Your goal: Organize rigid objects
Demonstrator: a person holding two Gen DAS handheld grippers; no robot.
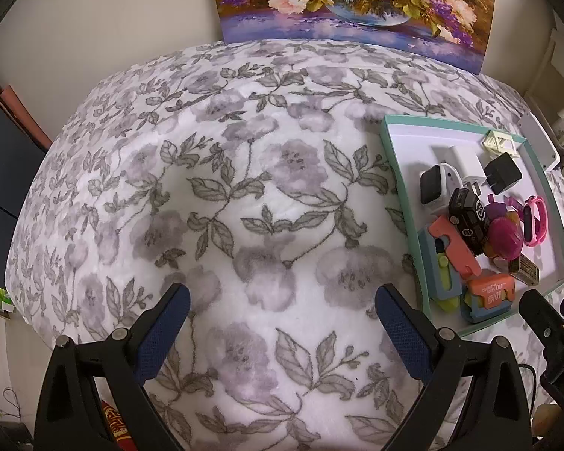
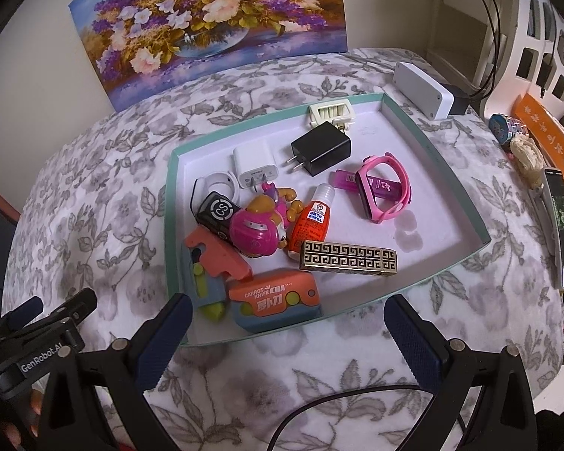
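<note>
A teal-rimmed white tray point(image 2: 466, 203) on the floral cloth holds several small items: a black charger point(image 2: 321, 146), a white charger point(image 2: 253, 165), a pink watch point(image 2: 385, 188), an orange bottle point(image 2: 312, 221), a gold patterned box point(image 2: 347, 261), a pink toy figure point(image 2: 255, 231) and an orange carrot-knife toy point(image 2: 278, 300). My right gripper point(image 2: 287, 323) is open and empty, just in front of the tray's near edge. My left gripper point(image 1: 282, 315) is open and empty over bare cloth, left of the tray point(image 1: 394, 173).
A flower painting point(image 2: 206, 26) leans on the wall behind. A white box point(image 2: 423, 88), a phone point(image 2: 562, 225) and small clutter lie to the right of the tray. A black cable point(image 2: 319, 406) runs under my right gripper.
</note>
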